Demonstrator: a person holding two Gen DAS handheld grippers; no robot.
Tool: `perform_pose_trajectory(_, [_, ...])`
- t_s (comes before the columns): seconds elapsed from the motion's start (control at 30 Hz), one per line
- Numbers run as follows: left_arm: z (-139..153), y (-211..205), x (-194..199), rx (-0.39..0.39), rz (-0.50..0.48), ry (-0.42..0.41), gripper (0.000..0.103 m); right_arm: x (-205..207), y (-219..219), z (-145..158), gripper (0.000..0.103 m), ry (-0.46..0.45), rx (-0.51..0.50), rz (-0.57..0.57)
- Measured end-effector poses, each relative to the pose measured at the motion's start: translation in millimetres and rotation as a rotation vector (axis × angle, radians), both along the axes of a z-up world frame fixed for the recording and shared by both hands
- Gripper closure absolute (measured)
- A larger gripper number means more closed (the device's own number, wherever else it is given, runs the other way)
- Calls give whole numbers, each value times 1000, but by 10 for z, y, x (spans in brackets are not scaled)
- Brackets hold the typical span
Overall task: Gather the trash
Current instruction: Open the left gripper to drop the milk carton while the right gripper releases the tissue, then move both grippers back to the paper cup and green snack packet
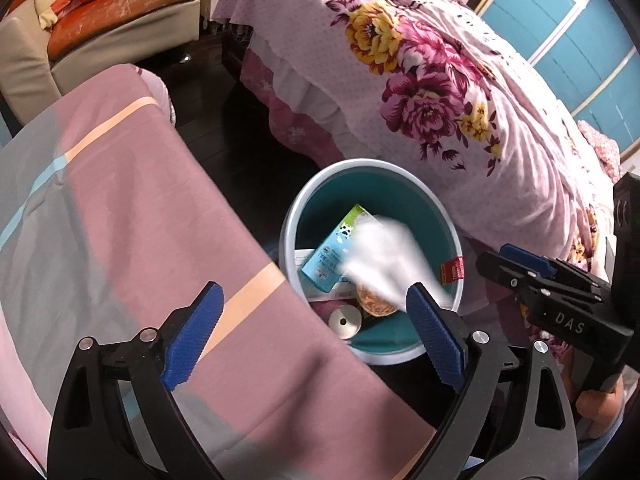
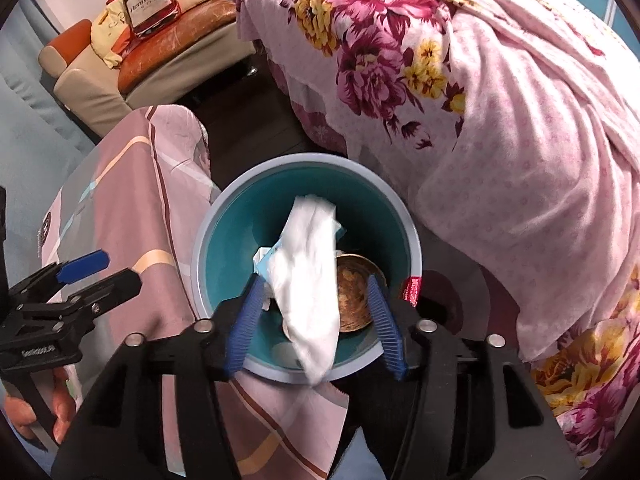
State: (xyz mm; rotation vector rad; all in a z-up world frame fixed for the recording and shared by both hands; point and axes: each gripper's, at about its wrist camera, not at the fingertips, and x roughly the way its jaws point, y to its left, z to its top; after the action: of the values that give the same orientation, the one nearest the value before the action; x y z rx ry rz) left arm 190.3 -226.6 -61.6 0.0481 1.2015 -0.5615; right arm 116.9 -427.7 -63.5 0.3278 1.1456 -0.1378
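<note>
A round bin with a teal inside and a pale rim [image 1: 360, 165] [image 2: 304, 158] stands on the dark floor between two beds. In it lie a blue-green carton [image 1: 332, 252], a brown round lid [image 2: 354, 296] and a small metal disc [image 1: 344, 320]. A white tissue [image 2: 312, 280] hangs loose over the bin's mouth, blurred in the left wrist view [image 1: 380, 256]. My right gripper [image 2: 314, 324] is open on either side of it; its pads do not touch it. My left gripper [image 1: 314, 340] is open and empty over the bin's near-left rim.
A pink striped cover [image 1: 120, 220] lies left of the bin, and a floral bedspread [image 1: 440, 100] hangs at its right. A sofa [image 2: 160, 64] with a red bottle-print bag [image 2: 148, 4] stands at the back. A hand [image 2: 60, 408] holds the left gripper.
</note>
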Motion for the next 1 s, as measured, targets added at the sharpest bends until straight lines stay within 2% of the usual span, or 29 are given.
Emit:
perform_pose_trajectory(0.13, [12, 119, -29, -8, 13, 8, 8, 4, 46, 49, 31, -7, -6, -6])
perform_pose_trajectory(0.17, [17, 153, -39, -10, 16, 8, 8, 3, 55, 57, 30, -7, -5, -6])
perform_pose_trajectory(0.53, [155, 536, -204, -37, 51, -18, 7, -56, 422, 260, 27, -13, -51, 41])
perform_pose_trajectory(1.0, [394, 1339, -510, -85, 152, -75, 7, -211, 1123, 498, 27, -38, -87, 142])
